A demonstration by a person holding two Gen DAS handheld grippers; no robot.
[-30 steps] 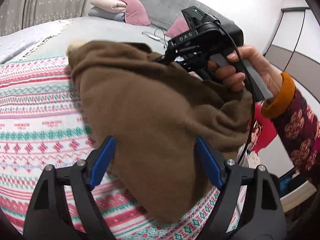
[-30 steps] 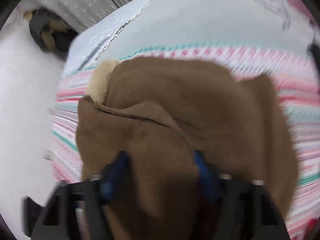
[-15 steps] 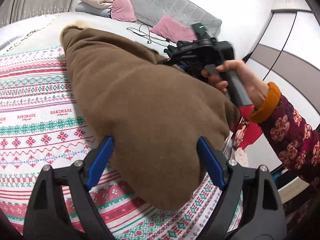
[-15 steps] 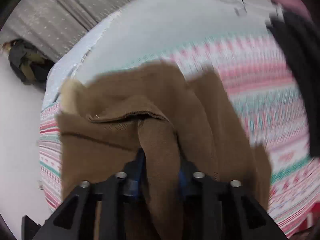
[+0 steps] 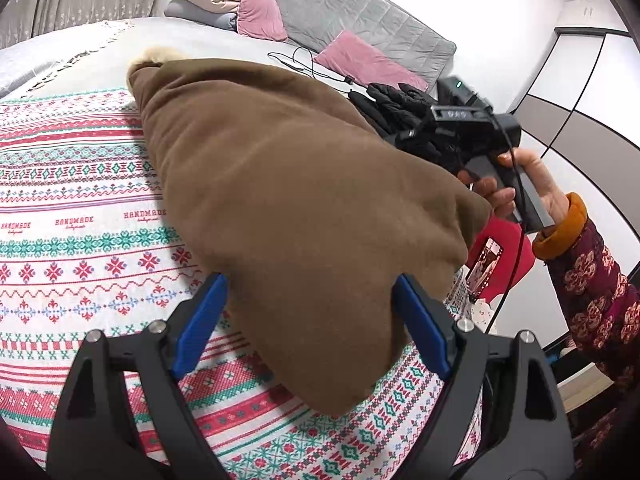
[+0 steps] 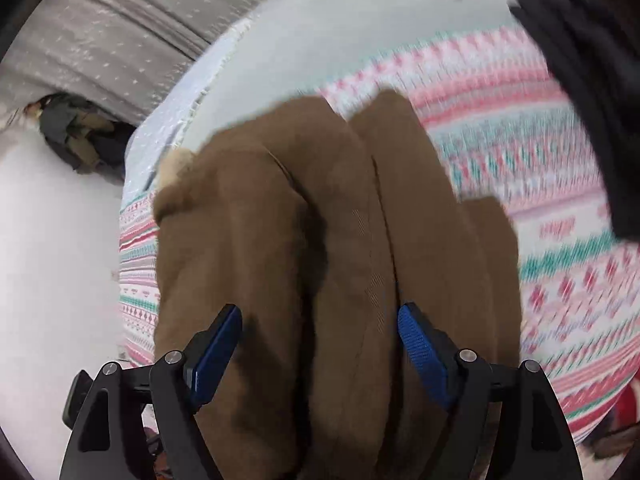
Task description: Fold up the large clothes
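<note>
Left gripper (image 5: 310, 328): I see my jaws standing wide. The blue pads (image 5: 200, 326) are on both sides of the brown cloth, but I see no pressing on it, so I read them as free.
Right gripper (image 6: 320, 354): my jaws are opening now. The brown cloth lies between the pads and under them; the pads do not squeeze it.
Right gripper from the left camera: a hand (image 5: 528, 188) holds its black handle to the right of the cloth, just behind the far right corner of the garment.
Brown garment (image 5: 288, 200): it lies on the patterned blanket, folded into a thick long bundle. In the left view it runs from a light fluffy end (image 5: 158, 56) far away down to a corner near my left fingers.
Folds: in the right view I count several long ridges of cloth side by side, running away from the gripper. This picture is blurred, so maybe the number is not exact.
Patterned blanket (image 5: 80, 216): white with red and green bands, spread over the bed under the garment.
Black garment (image 5: 394, 106): it lies on the bed beyond the brown one, near the right gripper.
Pillows (image 5: 256, 12): pink and beige, at the grey headboard.
Sleeve (image 5: 592, 280): dark red with flowers, an orange cuff at the wrist.
Cable (image 5: 308, 66): thin and black, on the grey sheet.
</note>
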